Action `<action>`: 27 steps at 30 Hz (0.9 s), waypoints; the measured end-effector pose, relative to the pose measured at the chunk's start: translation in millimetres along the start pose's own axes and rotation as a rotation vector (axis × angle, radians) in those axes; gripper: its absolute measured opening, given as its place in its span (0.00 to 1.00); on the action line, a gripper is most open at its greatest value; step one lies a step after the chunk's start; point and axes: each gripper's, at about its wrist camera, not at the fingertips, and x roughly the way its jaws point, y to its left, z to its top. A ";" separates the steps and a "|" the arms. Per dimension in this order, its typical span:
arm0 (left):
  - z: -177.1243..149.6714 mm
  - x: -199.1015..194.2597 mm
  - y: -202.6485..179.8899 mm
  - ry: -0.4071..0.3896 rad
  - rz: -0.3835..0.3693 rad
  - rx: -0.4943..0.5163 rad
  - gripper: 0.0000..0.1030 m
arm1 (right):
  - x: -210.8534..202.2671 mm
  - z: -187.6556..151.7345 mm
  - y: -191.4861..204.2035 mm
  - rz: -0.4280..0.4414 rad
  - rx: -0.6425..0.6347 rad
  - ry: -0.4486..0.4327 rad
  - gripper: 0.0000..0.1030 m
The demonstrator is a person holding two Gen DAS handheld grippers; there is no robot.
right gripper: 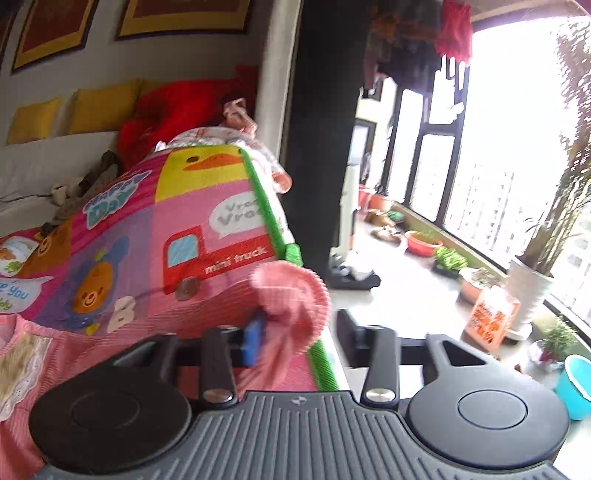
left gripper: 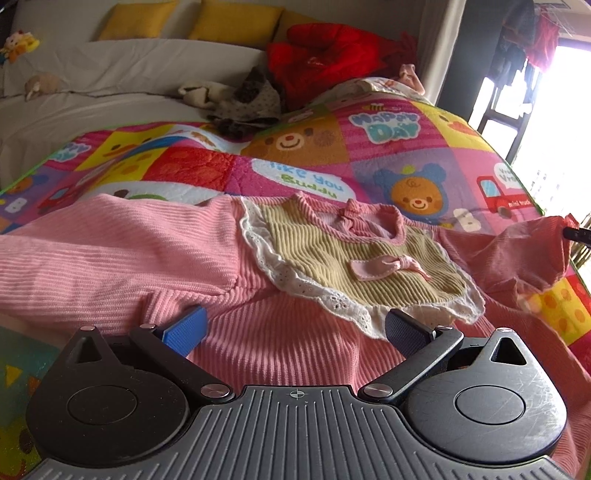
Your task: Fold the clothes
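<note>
A pink ribbed baby top (left gripper: 122,258) with a beige lace-edged bib (left gripper: 354,258) lies spread on a colourful quilt (left gripper: 369,162). My left gripper (left gripper: 295,330) is open low over the top's body, one blue pad (left gripper: 186,330) by the armpit seam and the other just below the lace. The top's other sleeve (left gripper: 524,251) rises toward my right gripper (left gripper: 578,233). In the right wrist view that sleeve's cuff (right gripper: 295,295) sits between the fingers of the right gripper (right gripper: 301,332). It touches the blue pad (right gripper: 254,339) while the other finger stands apart, so the gripper is open.
The quilt's green-trimmed edge (right gripper: 269,221) drops off right beside the cuff. Beyond it are floor, plant pots (right gripper: 528,291) and a blue tub (right gripper: 576,384) by the window. Yellow cushions (left gripper: 232,18), a red plush (left gripper: 325,55) and small clothes (left gripper: 243,99) lie at the far side.
</note>
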 end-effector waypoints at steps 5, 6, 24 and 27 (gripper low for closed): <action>-2.3 -1.1 -2.4 0.004 0.006 0.017 1.00 | -49.4 53.9 74.2 0.239 -0.165 -0.147 0.10; -2.5 -1.3 -0.6 0.001 0.001 0.009 1.00 | -64.7 63.7 93.0 0.309 -0.183 -0.184 0.10; -2.5 -2.2 3.8 -0.007 -0.021 -0.019 1.00 | -78.0 42.1 211.2 0.762 -0.184 -0.144 0.47; -1.9 -3.2 6.3 -0.009 -0.030 -0.029 1.00 | -44.4 14.9 192.0 0.711 -0.133 -0.024 0.47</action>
